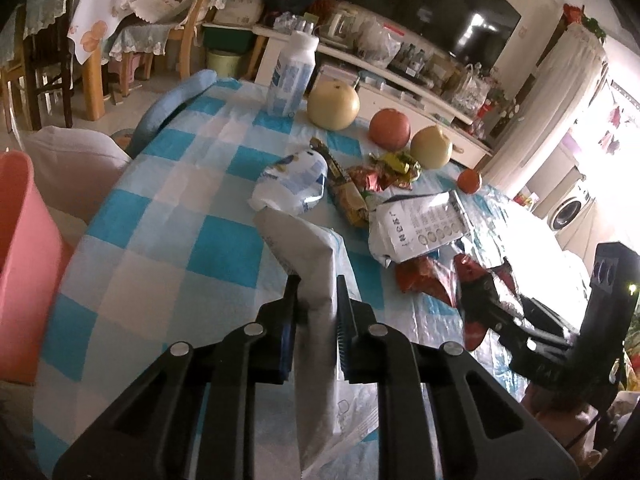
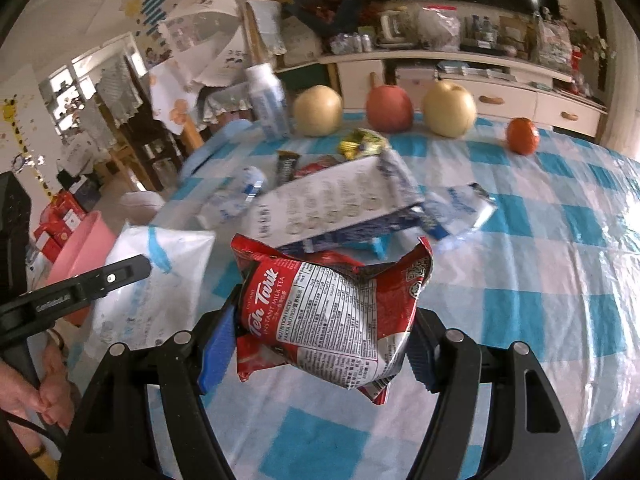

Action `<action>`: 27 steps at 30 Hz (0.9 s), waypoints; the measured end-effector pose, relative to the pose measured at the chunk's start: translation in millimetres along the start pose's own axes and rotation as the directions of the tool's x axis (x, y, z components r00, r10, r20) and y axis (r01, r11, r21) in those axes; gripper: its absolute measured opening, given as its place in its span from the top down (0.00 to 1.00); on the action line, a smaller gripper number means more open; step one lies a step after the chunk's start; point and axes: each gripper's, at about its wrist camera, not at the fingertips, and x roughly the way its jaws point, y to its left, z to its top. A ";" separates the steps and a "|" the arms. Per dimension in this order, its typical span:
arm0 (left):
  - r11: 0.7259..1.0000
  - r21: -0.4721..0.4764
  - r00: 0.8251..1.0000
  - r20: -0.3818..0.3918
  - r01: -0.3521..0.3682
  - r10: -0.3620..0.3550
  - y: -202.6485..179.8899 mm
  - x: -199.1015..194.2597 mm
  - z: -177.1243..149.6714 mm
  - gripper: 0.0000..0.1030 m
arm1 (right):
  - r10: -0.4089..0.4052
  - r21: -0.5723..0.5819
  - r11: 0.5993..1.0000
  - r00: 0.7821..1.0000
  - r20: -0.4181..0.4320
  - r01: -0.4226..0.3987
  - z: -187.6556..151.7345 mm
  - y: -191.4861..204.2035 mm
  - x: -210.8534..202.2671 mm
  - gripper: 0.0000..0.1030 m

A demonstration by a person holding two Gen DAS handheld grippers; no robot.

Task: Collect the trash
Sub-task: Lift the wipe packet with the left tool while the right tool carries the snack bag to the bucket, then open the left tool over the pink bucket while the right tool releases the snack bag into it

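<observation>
Both grippers are loaded — the left gripper [image 1: 316,300] pinches a white bag [image 1: 308,248], the right gripper [image 2: 320,344] a red packet [image 2: 332,316]. Several wrappers [image 1: 360,188] remain on the table [image 1: 168,200]; nothing visibly binned — pink bin [image 1: 24,248] waits left.

Window glare, dim interior, fisheye-warped edges.

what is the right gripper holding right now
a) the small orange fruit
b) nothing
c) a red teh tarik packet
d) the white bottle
c: in the right wrist view the right gripper has its blue-padded fingers closed on both sides of the crumpled red Teh Tarik packet, lifted above the checked tablecloth; the white bottle and the small orange fruit stand far back on the table.
</observation>
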 end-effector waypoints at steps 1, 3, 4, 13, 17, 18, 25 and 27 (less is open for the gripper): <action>1.000 -0.003 1.000 0.007 0.001 -0.001 1.1 -3.2 0.9 0.82 | 0.005 -0.015 1.000 1.000 0.001 -0.005 -0.5 5.4 -0.3 0.31; 1.000 -0.007 1.000 0.025 -0.003 0.003 4.4 -9.9 3.8 0.82 | 0.014 -0.045 0.999 1.000 0.002 -0.014 -2.3 18.0 -0.7 0.31; 1.000 -0.011 0.999 0.038 -0.007 0.007 7.2 -15.2 5.8 0.82 | 0.021 -0.054 0.998 1.000 0.001 -0.021 -2.9 23.2 -0.7 0.31; 0.996 -0.077 0.986 0.156 -0.053 0.064 45.1 -62.3 24.5 0.82 | 0.088 -0.123 0.989 0.996 0.033 -0.084 8.2 73.9 -5.8 0.31; 0.987 -0.129 0.971 0.207 -0.097 0.123 71.2 -85.0 30.9 0.82 | 0.116 -0.160 0.981 0.992 0.040 -0.108 13.4 103.0 -3.8 0.30; 0.982 -0.149 0.963 0.222 -0.119 0.150 80.6 -92.1 32.5 0.82 | 0.127 -0.174 0.977 0.991 0.038 -0.119 14.8 114.0 -1.7 0.30; 0.931 -0.276 0.909 0.275 -0.239 0.315 136.6 -130.9 38.1 0.82 | 0.191 -0.273 0.944 0.982 -0.008 -0.186 19.2 188.8 19.0 0.30; 0.916 -0.317 0.901 0.274 -0.247 0.338 153.0 -138.7 37.3 0.82 | 0.210 -0.307 0.929 0.978 -0.019 -0.206 22.9 213.9 25.9 0.30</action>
